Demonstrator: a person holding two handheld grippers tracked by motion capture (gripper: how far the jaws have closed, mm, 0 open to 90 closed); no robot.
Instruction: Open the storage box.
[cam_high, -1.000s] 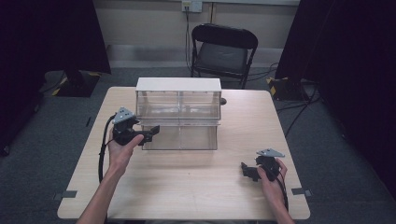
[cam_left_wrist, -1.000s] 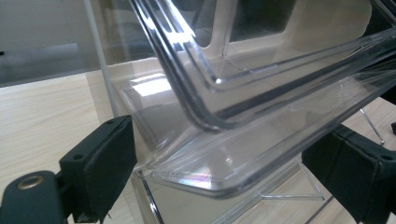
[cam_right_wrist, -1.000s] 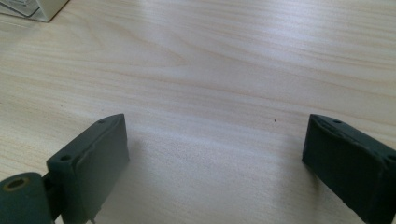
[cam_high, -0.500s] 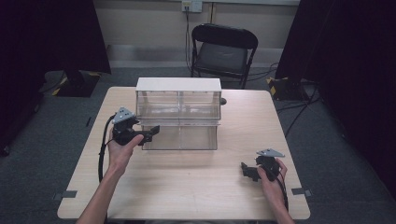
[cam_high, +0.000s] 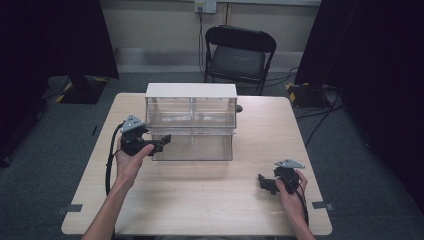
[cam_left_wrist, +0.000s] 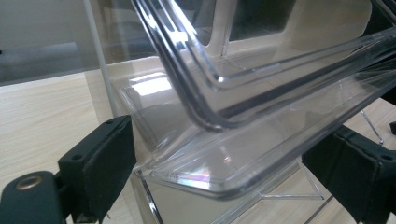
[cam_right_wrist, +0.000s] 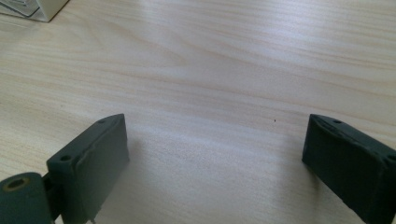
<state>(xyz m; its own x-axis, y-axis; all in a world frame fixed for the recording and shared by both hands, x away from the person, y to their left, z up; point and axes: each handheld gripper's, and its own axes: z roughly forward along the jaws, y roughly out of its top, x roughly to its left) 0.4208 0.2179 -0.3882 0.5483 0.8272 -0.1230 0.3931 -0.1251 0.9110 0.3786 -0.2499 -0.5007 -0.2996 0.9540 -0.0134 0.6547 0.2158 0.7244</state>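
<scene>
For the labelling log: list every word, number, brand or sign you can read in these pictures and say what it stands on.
No readable text in any view.
The clear plastic drawer cabinet, its white top, the wooden table, the folding chair and both hand-held grippers, left and right, carry no visible lettering.
The wall socket is too small to show any marking.

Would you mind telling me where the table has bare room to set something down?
The widest bare patch on the table lies along the near edge, between the left forearm and the right gripper. Another runs right of the clear box, out to the table's right edge. It is crowded at the box's left front corner, where the open left gripper straddles the pulled-out drawer.
</scene>
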